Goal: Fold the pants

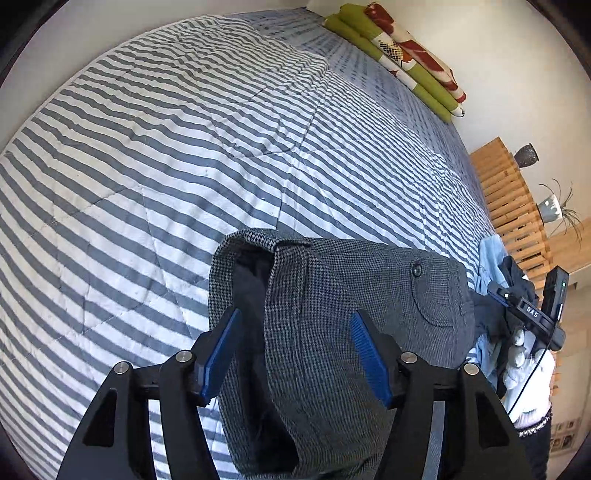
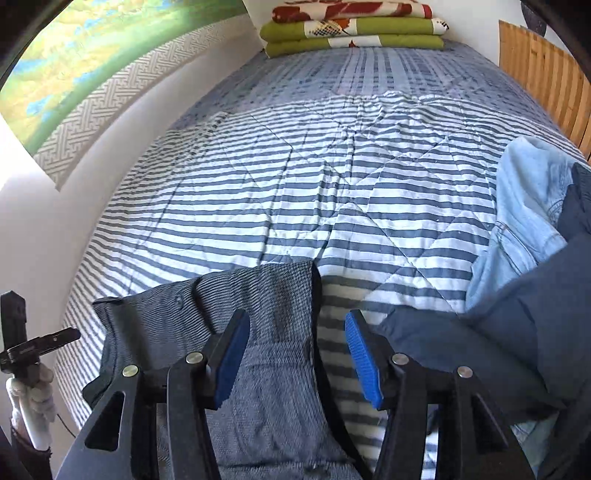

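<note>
The grey checked pants [image 1: 343, 332] lie at the near edge of the striped bed [image 1: 166, 166]. The left gripper [image 1: 295, 354] and right gripper [image 2: 295, 354] hang over them, jaws parted, pads clear of the cloth and gripping nothing.

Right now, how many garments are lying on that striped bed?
3 in view. The grey houndstooth pants lie at the near edge, under both grippers. A light blue denim garment and a dark navy garment are heaped to their right. More may be hidden in that heap.

Home bedroom: striped quilt [image 2: 295, 177] over bed, folded blankets [image 2: 351, 33].
</note>
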The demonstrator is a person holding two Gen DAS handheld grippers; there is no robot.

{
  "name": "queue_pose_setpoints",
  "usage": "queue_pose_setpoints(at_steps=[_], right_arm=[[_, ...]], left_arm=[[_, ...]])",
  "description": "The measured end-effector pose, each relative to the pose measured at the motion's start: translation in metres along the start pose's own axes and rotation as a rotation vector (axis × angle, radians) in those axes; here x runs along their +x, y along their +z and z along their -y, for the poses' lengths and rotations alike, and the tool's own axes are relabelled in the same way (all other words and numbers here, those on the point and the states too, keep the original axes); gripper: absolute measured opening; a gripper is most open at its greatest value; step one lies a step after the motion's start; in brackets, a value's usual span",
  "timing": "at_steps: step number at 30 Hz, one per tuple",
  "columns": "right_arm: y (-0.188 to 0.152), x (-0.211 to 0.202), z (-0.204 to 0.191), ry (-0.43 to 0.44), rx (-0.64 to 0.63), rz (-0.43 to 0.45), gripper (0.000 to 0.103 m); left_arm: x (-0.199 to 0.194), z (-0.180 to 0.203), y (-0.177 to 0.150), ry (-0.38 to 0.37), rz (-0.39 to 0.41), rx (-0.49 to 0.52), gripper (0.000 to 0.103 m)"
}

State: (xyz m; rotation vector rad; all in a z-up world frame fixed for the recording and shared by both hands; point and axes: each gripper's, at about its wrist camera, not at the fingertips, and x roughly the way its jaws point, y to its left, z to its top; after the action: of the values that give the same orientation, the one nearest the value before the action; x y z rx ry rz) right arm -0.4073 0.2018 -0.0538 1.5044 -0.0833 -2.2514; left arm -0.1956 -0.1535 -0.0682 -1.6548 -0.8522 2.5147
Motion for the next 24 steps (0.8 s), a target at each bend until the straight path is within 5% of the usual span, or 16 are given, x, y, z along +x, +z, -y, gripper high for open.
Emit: queue_pose_setpoints(at_steps=[3,9,10,12,14,19,24], right_arm=[[0.007,0.034,0.01,0.03,0.051,-0.051,0.05],[0.008,0.06,0.007,0.089,0.066,-0.077,0.05],[0.009,0.062,0.004,0.094,0.062,-0.077,0.049],[0.008,0.063,-0.003,0.102,0.048,-0.074,0.035],[0.007,0.061,-0.01,0.102,0.033,-0.074,0.011],[0.014,0.022,-0.032,0.126,-0.04,0.051,0.007],[0.036,0.025,-0.044,0.072,-0.054,0.13,0.007]], left_arm=[[0.026,-0.006,0.012,-0.008,-0.029,-0.007,0.077],[0.076,-0.01,0.023,-0.027,-0.024,-0.028,0.075],[0.081,-0.011,0.025,-0.04,-0.012,-0.034,0.067],[0.085,-0.009,0.027,-0.063,-0.014,-0.033,0.026],[0.079,-0.005,0.025,-0.062,0.008,-0.018,0.006],[0.034,-0.002,0.023,-0.119,0.127,-0.002,0.005],[0.027,-0.005,0.048,-0.055,0.193,-0.003,0.006]])
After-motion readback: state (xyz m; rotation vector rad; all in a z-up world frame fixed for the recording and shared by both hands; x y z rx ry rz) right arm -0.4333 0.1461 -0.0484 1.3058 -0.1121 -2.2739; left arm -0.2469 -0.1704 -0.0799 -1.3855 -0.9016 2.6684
